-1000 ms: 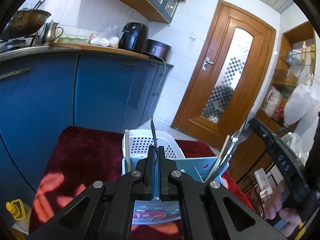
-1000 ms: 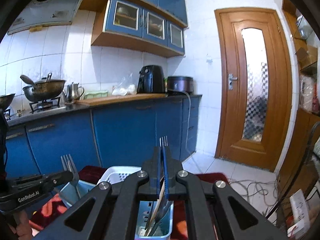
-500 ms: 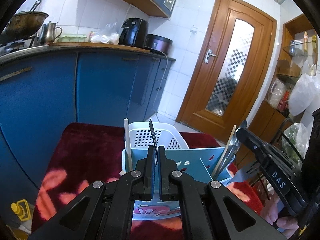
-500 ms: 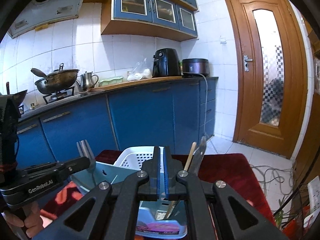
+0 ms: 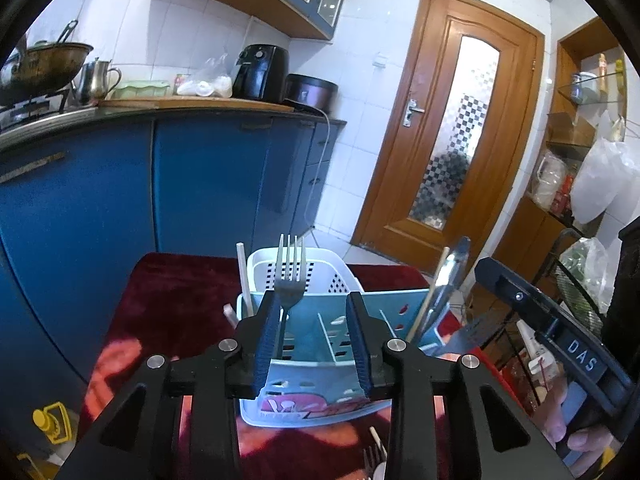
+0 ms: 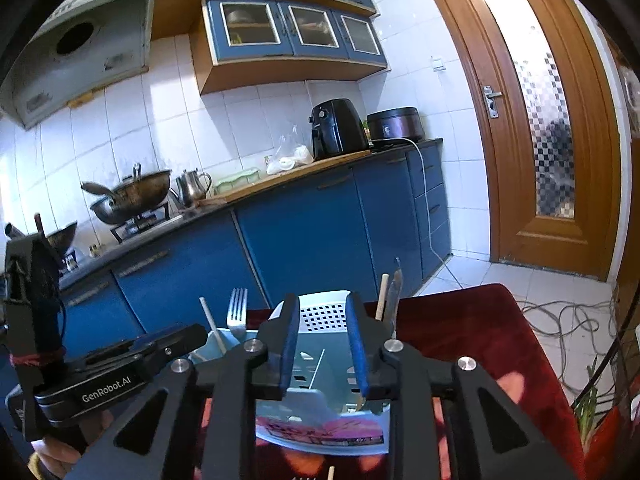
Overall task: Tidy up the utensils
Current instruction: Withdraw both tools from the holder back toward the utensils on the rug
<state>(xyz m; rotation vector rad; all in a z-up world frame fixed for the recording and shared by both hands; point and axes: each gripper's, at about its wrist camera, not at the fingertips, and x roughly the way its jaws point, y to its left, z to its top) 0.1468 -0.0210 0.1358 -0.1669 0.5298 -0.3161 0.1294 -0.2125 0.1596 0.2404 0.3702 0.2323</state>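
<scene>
Surroundings: blue base cabinets (image 5: 80, 208) run from 9 to 12 o'clock in the left wrist view, wooden door (image 5: 452, 128) at 1 o'clock, black air fryer (image 5: 260, 72) and a dark cooker (image 5: 310, 90) on the counter behind. Red cloth (image 5: 176, 300) covers the table. White perforated basket (image 5: 320, 276) sits directly behind the light-blue utensil caddy (image 5: 320, 336), touching or nearly so.

Caddy has slotted dividers and a printed label on its front wall. Left compartment: fork (image 5: 289, 276) upright, tines up, plus a white stick (image 5: 244, 276). Right compartment: wooden stick (image 5: 432, 296) and a metal utensil (image 5: 450, 280), both leaning toward 1 o'clock.

Left gripper (image 5: 312, 340): fingers apart and opening; fork stands just inside the left pad, whether touching I cannot tell.

Right gripper (image 6: 322, 344): fingers apart and opening, nothing between the pads, caddy just beyond them. In the left wrist view it enters at 3 o'clock, a hand (image 5: 576, 424) on its grip.
</scene>
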